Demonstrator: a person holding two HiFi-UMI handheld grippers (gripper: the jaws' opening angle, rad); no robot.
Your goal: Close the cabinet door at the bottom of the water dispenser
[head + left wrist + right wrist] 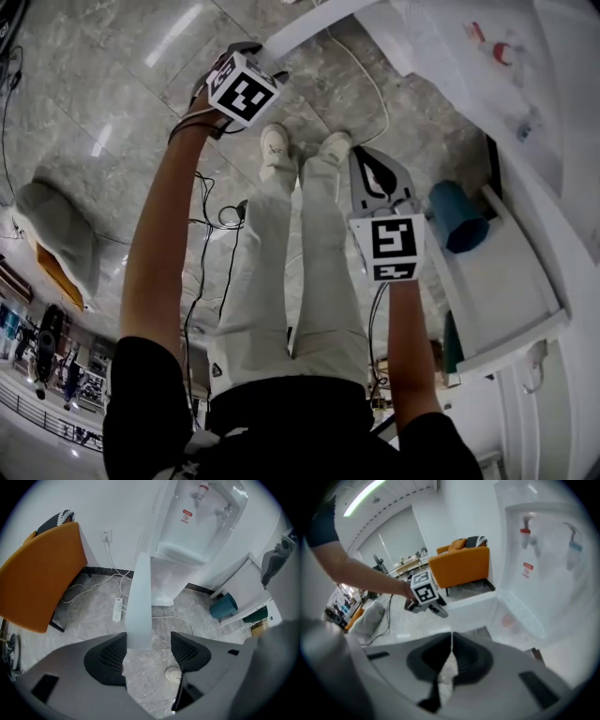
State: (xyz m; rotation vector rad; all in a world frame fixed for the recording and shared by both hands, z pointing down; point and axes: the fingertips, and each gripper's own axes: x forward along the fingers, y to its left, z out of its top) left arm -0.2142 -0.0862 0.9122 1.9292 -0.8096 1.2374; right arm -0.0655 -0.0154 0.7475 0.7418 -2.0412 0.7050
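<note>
The white water dispenser (197,522) stands against the wall, its taps up top. Its bottom cabinet door (139,597) is swung out, edge-on to me. My left gripper (149,641) is open, and the door's free edge sits between the jaws, close to the left pad (108,657). In the head view the left gripper (251,58) reaches the door (314,21) at the top. My right gripper (361,155) hangs lower, away from the door, near the person's shoes. In the right gripper view its jaws (451,637) are shut with nothing in them, and the door (474,603) lies beyond.
An orange chair (42,573) stands left of the dispenser. A power strip (117,610) and cables lie on the marble floor by the door. A teal bin (457,216) sits in a white shelf unit (506,281) on the right. A grey cushion (56,234) lies far left.
</note>
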